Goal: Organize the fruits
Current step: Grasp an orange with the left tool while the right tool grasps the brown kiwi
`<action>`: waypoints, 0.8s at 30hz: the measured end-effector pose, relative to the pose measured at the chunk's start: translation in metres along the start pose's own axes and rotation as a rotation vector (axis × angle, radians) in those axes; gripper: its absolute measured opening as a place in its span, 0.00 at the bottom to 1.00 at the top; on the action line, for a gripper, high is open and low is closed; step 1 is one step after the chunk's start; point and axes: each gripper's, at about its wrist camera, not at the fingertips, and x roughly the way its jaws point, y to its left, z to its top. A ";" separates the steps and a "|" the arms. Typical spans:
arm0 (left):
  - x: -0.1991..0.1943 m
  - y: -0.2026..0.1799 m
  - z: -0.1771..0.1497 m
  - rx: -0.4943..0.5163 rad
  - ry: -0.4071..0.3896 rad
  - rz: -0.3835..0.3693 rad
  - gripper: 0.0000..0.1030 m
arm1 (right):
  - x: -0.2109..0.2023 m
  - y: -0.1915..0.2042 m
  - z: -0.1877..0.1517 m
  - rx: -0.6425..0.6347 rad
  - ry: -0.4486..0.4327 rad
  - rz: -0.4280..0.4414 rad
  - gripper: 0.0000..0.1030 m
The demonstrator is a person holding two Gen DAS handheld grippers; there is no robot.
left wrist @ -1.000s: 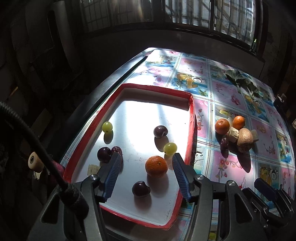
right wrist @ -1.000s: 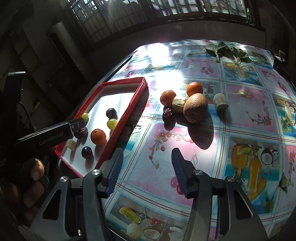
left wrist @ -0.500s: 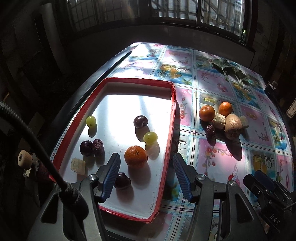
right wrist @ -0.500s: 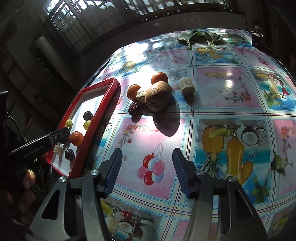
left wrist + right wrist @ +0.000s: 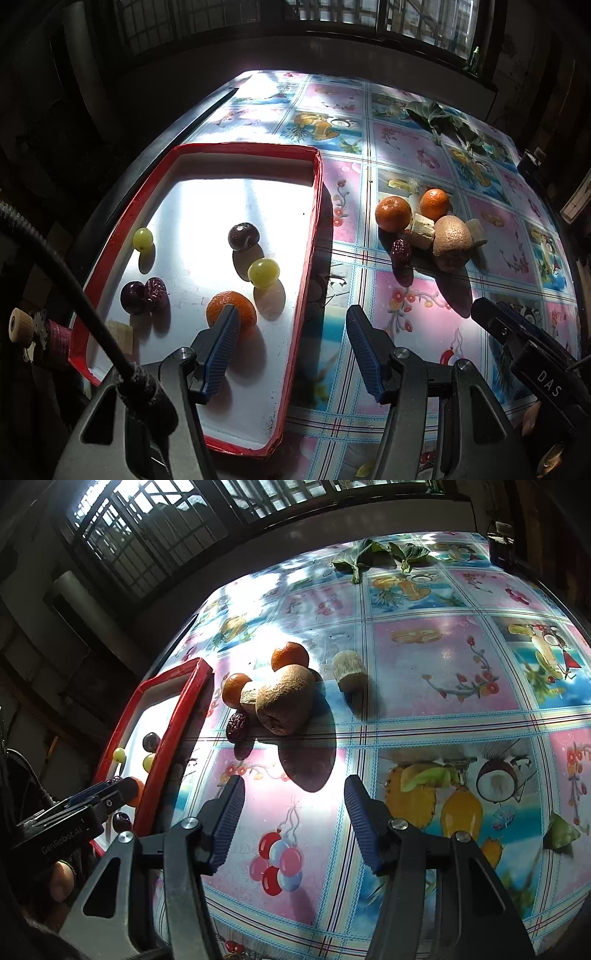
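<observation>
Sorting stage: fruit is split between the red tray (image 5: 312, 221) and a loose cluster on the bench (image 5: 424, 716).
Tray contents: one orange (image 5: 236, 312), two green grapes (image 5: 263, 272), dark plums (image 5: 242, 236), a red date (image 5: 156, 293) and a pale banana piece (image 5: 120, 334).
Cluster still outside: a kiwi (image 5: 286, 698), two oranges (image 5: 290, 656), a date (image 5: 236, 725) and two banana pieces (image 5: 349, 670), all well apart from the tray's right rim.
Left gripper (image 5: 291, 343): jaws wide, empty, straddling the tray's right rim.
Right gripper (image 5: 293, 814): jaws wide, empty, above the bench just short of the kiwi's shadow.
Change over the last second: the left gripper has swung from over the tray orange toward the rim; the right has closed in on the cluster.
Meaning: a placement looks finished; the cluster is probably the next pick.
</observation>
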 end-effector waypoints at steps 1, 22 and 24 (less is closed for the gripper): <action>0.002 -0.002 0.004 0.004 0.001 -0.012 0.58 | 0.006 0.001 0.006 0.007 0.007 0.001 0.56; 0.086 -0.050 0.084 -0.055 0.143 -0.159 0.63 | 0.040 -0.009 0.036 0.085 0.033 0.060 0.42; 0.088 -0.051 0.087 -0.059 0.143 -0.155 0.64 | 0.034 -0.013 0.032 0.098 0.029 0.057 0.42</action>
